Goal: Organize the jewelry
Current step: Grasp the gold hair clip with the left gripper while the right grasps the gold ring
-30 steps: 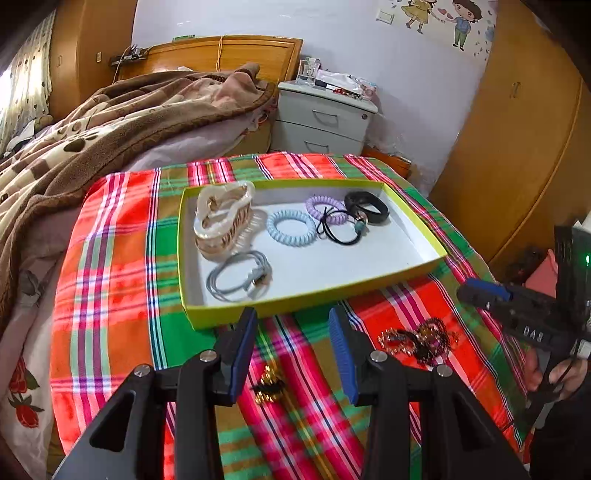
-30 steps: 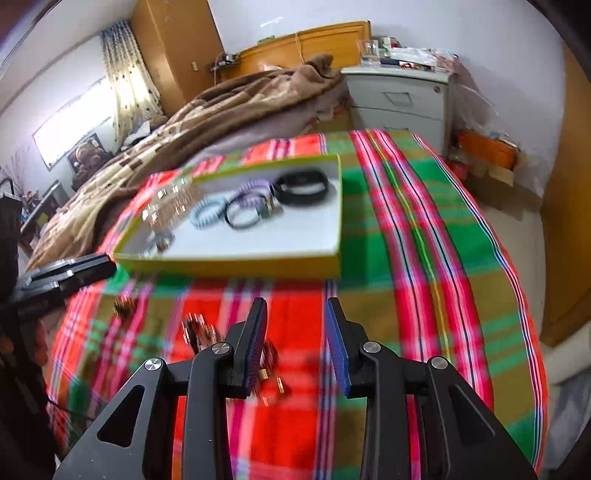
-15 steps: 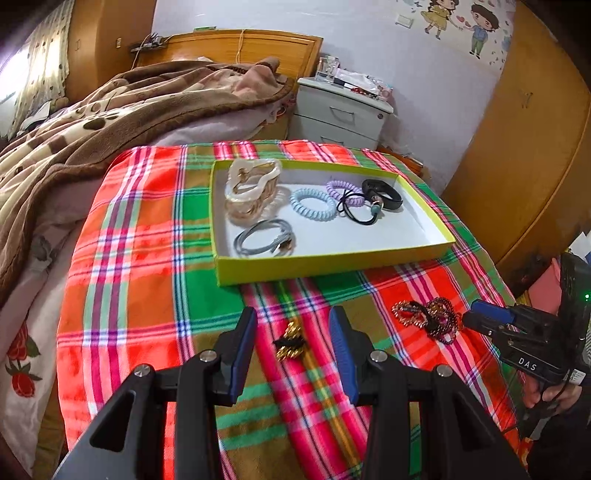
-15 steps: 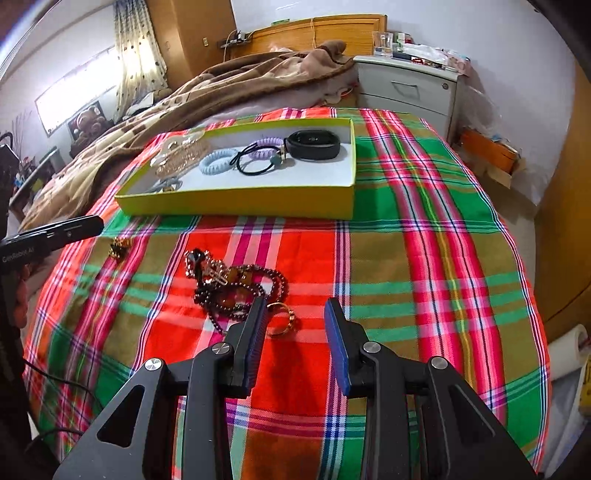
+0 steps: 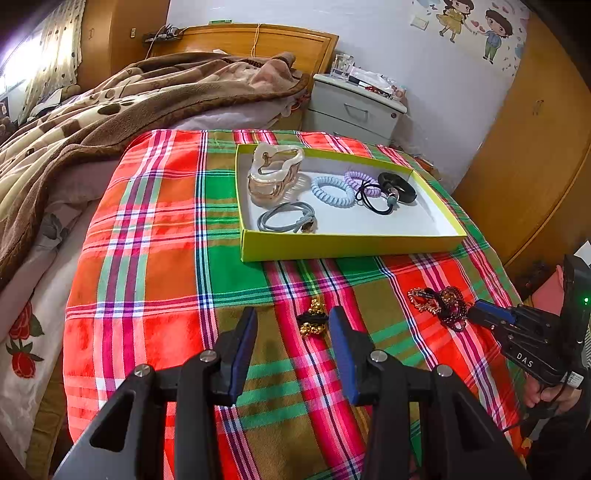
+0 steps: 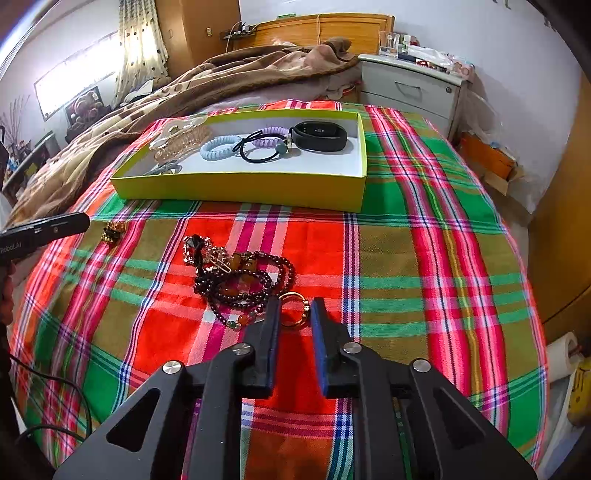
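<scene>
My left claw hangs wide apart, the gold trinket just ahead by its right finger. My right claw was wide a second ago; now it's closing around the gold ring, pads not yet pressing. Beads crowd its left; the box beyond has free floor, open cloth rightward.

walls: white, cartoon stickers upper right | bed: wooden headboard, rumpled brown blanket | nightstand: grey-white, drawers, clutter on top | wardrobe: wooden, right side | window: bright daylight, dotted curtain beside it
</scene>
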Motion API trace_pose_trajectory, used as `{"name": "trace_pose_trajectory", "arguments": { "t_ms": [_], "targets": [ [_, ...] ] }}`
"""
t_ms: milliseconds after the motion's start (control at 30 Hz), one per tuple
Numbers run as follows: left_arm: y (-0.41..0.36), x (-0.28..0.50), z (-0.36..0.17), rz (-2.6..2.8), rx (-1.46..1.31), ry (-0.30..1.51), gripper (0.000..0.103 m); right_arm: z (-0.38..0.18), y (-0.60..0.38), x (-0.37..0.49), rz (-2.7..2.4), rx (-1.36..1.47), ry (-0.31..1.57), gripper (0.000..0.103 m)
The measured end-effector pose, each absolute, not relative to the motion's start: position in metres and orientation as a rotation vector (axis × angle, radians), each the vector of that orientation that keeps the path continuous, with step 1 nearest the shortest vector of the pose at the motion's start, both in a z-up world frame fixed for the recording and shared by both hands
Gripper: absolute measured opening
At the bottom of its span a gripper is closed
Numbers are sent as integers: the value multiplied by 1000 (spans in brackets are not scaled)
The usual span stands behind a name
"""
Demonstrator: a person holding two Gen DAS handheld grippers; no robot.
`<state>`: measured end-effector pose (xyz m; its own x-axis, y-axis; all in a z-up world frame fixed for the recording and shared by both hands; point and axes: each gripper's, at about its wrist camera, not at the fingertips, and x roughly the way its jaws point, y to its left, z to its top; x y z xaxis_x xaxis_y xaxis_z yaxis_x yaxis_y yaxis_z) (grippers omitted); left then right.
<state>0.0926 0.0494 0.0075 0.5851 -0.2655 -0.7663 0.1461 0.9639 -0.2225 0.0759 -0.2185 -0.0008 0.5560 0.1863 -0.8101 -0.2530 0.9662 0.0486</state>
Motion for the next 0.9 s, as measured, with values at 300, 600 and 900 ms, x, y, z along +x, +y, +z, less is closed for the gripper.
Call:
{"name": "trace_pose_trajectory", "arguments": {
  "t_ms": [300, 600, 900],
  "targets": [
    [49, 91, 6, -237, -138, 919, 42, -1, -228, 74, 235, -50, 931, 5],
    [44, 94, 1, -256, -131, 944, 42, 6, -237, 72, 231, -10, 900, 0],
    [33, 101, -11, -251, -80, 989, 46, 10, -254, 72, 243, 50, 883, 0]
  ]
}}
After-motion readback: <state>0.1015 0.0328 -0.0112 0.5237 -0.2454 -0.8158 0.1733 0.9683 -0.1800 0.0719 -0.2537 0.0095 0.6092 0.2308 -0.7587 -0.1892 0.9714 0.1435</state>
